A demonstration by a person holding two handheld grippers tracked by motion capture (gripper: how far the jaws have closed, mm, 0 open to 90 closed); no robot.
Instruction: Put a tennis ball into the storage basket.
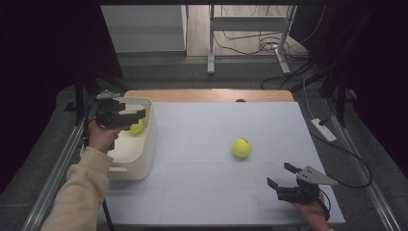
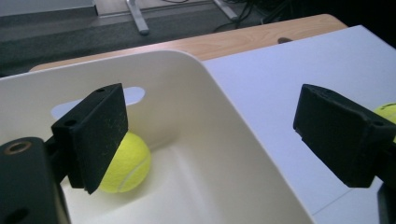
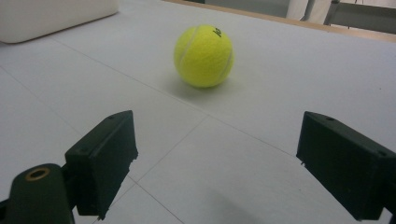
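- A dim room with cables trailing across the floor is surrounding a white table (image 1: 216, 192), and a cream plastic bin (image 1: 144, 144) is sitting at the table's left edge.
- One tennis ball (image 2: 125, 163) is lying inside the bin against its far wall; a second tennis ball (image 1: 241, 147) is resting on the open table, right of centre and well apart from the bin.
- The left gripper (image 1: 126, 115) is hovering over the bin with its jaws standing apart and nothing between them, the ball lying below and beyond them.
- The right gripper (image 1: 283, 175) is sitting low at the near right corner, jaws spread wide and empty, pointing at the loose ball.
- Risk, as I am judging it: the loose ball is lying free on a smooth surface, so a jaw nudging it off-centre could be sending it rolling toward the far edge.
- A second risk: the left hand, while withdrawing, could be clipping the bin's rim and shifting the bin.
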